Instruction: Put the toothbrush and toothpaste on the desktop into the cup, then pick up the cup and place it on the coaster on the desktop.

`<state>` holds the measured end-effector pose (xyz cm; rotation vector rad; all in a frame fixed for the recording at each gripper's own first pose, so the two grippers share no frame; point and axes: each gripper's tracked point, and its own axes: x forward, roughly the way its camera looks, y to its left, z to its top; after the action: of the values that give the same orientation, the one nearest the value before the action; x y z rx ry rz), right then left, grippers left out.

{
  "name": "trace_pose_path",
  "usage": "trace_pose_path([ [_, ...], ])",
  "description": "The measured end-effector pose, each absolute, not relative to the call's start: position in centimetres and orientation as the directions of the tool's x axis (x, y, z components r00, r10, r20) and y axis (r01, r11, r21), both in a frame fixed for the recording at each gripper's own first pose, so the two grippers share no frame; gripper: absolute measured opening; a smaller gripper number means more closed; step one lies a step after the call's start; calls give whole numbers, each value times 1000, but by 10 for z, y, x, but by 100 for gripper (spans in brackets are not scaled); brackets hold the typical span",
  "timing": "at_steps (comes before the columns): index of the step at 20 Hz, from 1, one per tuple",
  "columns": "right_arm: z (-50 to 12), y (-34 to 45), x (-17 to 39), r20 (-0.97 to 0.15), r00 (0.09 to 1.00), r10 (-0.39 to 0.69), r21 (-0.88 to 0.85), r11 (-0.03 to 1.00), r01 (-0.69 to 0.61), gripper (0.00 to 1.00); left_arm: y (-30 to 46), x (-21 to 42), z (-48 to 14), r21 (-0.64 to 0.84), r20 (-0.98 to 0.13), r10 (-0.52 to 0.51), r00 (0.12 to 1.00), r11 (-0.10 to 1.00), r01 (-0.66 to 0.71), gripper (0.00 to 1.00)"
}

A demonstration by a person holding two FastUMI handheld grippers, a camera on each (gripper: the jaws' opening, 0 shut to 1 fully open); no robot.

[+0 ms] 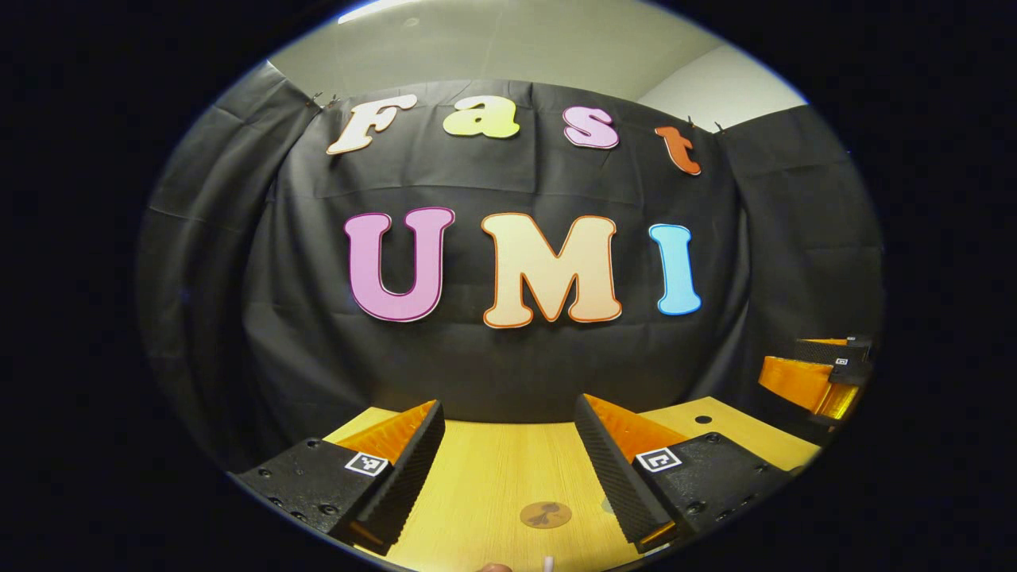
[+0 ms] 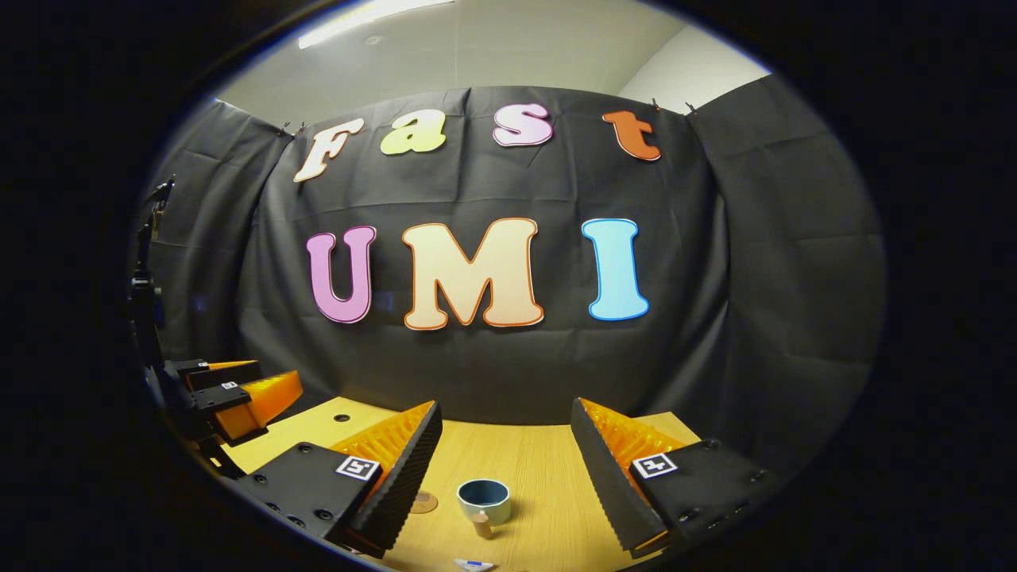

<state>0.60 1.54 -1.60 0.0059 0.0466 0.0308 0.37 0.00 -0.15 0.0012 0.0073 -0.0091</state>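
A: What have I got on the desk?

B: From the right gripper view, the cup sits low between your right gripper's fingers, a little toward the left finger and ahead of the tips. It stands upright, mouth up, blue-grey with a pale rim, and a small handle points back at you.

A: My jaws there?

B: Wide apart, holding nothing. The left gripper is the same, wide and empty.

A: The coaster?

B: A small brown disc. In the left gripper view the coaster lies flat between the fingers, nearer the right one. In the right gripper view it peeks out just beside the left finger, left of the cup and apart from it.

A: Toothbrush, toothpaste?

B: I only catch a small white and blue tip at the bottom edge, below the cup; I can't tell which it is or its long axis. I'd judge my right hand nearer the cup.
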Motion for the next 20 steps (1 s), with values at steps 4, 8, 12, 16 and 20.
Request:
trace_pose_path([
  [4, -26, 19, 7, -68, 997, 31, 10, 999, -31, 99, 4, 4, -2, 9, -1, -13, 1000, 1000, 13, 96],
  [8, -46, 23, 6, -116, 993, 37, 12, 999, -36, 99, 8, 4, -3, 7, 0, -11, 1000, 1000, 11, 96],
  [12, -85, 25, 2, -225, 973, 42, 11, 999, -41, 99, 13, 5, -2, 8, 5, -7, 1000, 1000, 7, 96],
  [16, -133, 27, -7, -362, 931, 46, 0, 999, -49, 99, 18, 5, -4, 7, 4, -2, 1000, 1000, 2, 96],
  [20, -182, 22, -19, -494, 869, 21, -10, 999, -30, 99, 23, 5, -9, 4, -2, 3, 1000, 1000, -3, 96],
])
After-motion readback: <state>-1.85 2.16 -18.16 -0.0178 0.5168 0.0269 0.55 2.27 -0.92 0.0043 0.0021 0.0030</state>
